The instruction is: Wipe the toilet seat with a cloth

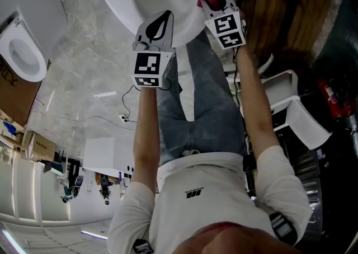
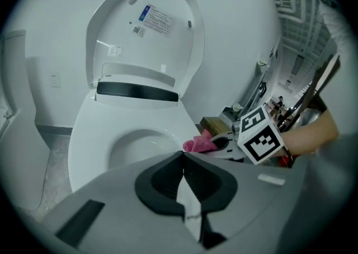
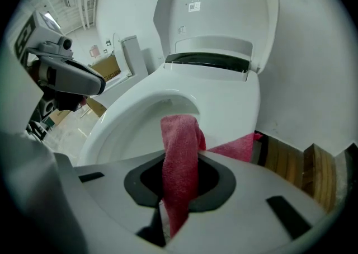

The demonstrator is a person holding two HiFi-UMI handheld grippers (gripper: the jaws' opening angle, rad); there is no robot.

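Since the cloth (image 3: pixel 180 141) is bunched into a narrow roll, the wipe would likely go best if the right gripper (image 3: pixel 180 186) presses it flat on the toilet seat (image 3: pixel 229 102) and draws it round the rim in even strokes. That gripper is clenched on the cloth at the seat's near right side. The left gripper (image 2: pixel 183 158) hangs near the bowl's front, its jaws pressed together on nothing.

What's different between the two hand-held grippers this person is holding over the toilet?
The left hand-held gripper has its jaws shut on nothing; the right hand-held gripper is shut on a pink cloth. In the head view the right one reaches farther toward the toilet seat, while the left one sits further back. Both carry a cube with square markers.
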